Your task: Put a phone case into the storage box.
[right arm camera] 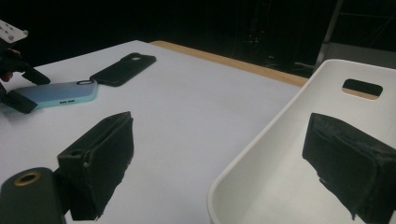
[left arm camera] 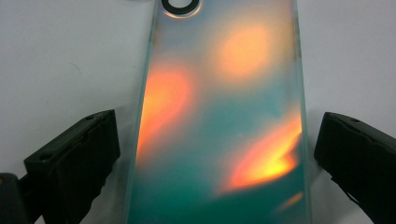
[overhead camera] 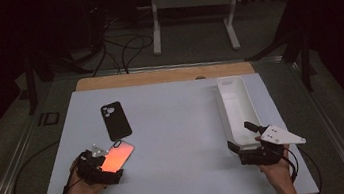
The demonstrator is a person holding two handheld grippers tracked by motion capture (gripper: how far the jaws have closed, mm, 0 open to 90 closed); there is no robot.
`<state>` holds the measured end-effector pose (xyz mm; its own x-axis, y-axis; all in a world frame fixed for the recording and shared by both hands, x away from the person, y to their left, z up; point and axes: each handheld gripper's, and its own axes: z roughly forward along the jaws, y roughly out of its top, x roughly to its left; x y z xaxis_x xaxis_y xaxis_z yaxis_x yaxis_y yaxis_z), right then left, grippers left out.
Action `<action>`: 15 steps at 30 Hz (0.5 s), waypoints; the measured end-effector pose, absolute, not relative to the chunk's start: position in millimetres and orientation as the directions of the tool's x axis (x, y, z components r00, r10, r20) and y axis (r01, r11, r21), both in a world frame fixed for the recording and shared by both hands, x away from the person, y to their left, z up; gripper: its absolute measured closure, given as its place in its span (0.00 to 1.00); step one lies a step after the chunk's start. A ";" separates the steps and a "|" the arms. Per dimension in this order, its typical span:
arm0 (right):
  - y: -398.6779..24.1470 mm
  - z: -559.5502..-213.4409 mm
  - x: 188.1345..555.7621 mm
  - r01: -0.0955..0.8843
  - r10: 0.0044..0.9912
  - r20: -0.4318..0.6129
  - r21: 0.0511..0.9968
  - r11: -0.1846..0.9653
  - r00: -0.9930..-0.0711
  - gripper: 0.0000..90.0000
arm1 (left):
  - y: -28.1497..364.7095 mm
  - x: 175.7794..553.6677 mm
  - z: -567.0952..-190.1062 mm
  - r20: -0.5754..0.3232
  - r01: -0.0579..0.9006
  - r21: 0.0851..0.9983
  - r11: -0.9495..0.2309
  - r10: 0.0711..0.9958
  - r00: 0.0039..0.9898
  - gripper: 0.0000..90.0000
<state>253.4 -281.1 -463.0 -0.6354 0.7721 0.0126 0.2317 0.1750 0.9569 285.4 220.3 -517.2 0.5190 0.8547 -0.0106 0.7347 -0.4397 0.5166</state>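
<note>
High view: left hand-held gripper (overhead camera: pixel 111 171) straddles the iridescent phone case (overhead camera: pixel 116 156), jaws open, not clamped. Right hand-held gripper (overhead camera: pixel 243 146), open and empty, straddles the white tray (overhead camera: pixel 233 89) rim. Grasp and transfer remain.

Both hands rest low, left tool (overhead camera: pixel 114 171) and right tool (overhead camera: pixel 240 138) spread wide.

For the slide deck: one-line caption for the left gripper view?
Left gripper open, jaws either side of the iridescent phone case lying on the white table, not yet closed on it.
</note>
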 end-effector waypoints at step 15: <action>-279.4 -461.8 253.6 0.229 0.770 0.009 0.957 0.179 -0.638 0.10 | 209.4 292.1 -506.5 -0.003 0.763 0.418 -0.493 0.839 0.544 0.18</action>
<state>253.6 -279.4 -461.8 -0.6379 0.7701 0.0086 0.2288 0.1789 0.9569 292.1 209.4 -506.5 0.5441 0.8390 -0.0034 0.7628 -0.4929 0.4184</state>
